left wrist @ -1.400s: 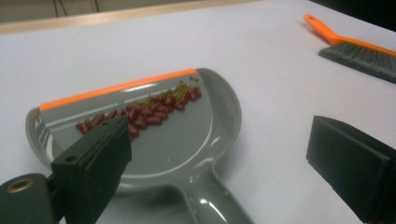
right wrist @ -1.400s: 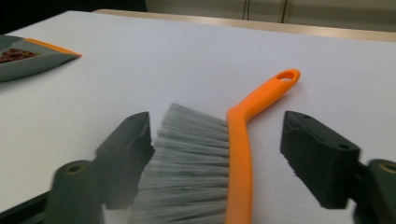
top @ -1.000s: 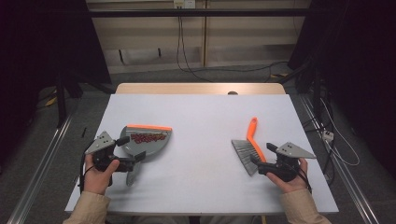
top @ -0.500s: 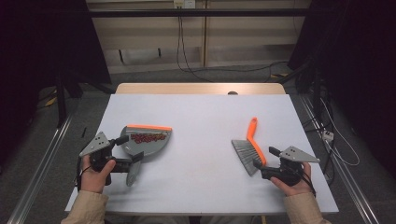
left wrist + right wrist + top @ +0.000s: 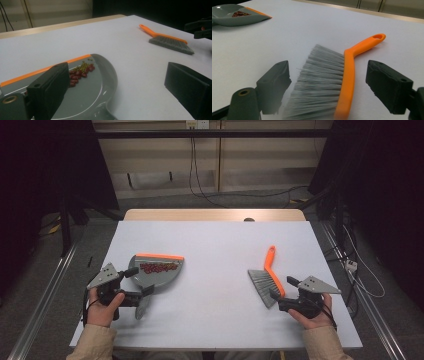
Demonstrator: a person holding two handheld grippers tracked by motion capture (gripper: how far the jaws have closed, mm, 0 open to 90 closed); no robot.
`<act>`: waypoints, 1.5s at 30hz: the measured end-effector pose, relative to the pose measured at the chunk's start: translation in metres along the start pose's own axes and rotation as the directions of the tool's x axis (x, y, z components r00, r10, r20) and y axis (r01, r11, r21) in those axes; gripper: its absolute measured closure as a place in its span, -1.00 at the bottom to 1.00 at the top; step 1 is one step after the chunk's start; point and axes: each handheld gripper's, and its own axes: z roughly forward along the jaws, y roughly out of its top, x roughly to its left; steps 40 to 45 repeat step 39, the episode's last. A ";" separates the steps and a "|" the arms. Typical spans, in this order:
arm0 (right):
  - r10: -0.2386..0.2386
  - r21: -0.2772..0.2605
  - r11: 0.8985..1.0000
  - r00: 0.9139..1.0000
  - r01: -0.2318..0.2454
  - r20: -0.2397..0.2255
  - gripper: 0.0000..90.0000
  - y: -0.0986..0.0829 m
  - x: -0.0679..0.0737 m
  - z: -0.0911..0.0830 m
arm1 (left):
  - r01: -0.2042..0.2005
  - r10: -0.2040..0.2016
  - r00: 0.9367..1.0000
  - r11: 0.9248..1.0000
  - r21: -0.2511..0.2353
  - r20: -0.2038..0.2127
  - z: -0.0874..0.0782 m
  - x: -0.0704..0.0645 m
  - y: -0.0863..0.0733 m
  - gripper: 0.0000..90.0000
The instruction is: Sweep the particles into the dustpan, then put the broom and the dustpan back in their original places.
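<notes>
The high view is lit from above: the table point(image 5: 220, 245) is bright and evenly pale, while the room to the left and right falls off into near black. Shadows under the pan point(image 5: 155, 272) and brush point(image 5: 267, 280) are soft and short. The left gripper view is dim and slightly grainy, its near jaws soft. In the right gripper view the bristles point(image 5: 319, 82) blur near the bottom edge, and the far pan is hazy.
</notes>
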 end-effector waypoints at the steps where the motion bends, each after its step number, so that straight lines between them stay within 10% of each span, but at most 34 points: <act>1: 0.001 -0.003 1.000 1.000 -0.001 -0.008 -0.58 0.000 0.000 0.000 | -0.004 0.004 1.000 1.000 0.000 0.005 0.000 0.000 0.000 -0.86; 45: 0.019 -0.002 1.000 1.000 -0.019 -0.005 -0.58 -0.009 -0.009 -0.017 | -0.013 0.013 1.000 1.000 -0.008 -0.014 -0.019 -0.006 -0.010 -0.87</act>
